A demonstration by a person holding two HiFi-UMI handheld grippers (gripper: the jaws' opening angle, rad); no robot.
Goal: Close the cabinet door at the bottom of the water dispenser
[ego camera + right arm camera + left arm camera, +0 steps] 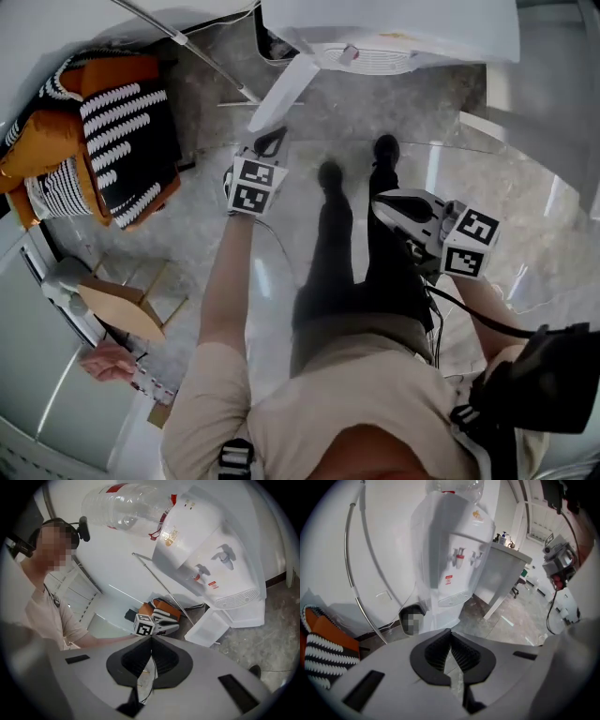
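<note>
The white water dispenser [394, 37] stands at the top of the head view, its bottom cabinet door [283, 92] swung out to the left. My left gripper [271, 142] is shut and empty, just below the door's free edge and apart from it. My right gripper [378, 201] hangs lower right, shut, with nothing in it. The left gripper view looks at the dispenser [454, 550] over closed jaws [450, 637]. In the right gripper view the open door [208, 627] juts from the dispenser [211, 550], with the left gripper [154, 626] beside it.
Orange and striped cushions [103, 131] lie on the floor at left, and a thin metal pole [187, 47] leans nearby. A white table [506, 569] stands right of the dispenser. Another person's hand [108, 361] and a cardboard piece [122, 305] are at lower left. My shoes [333, 173] stand before the dispenser.
</note>
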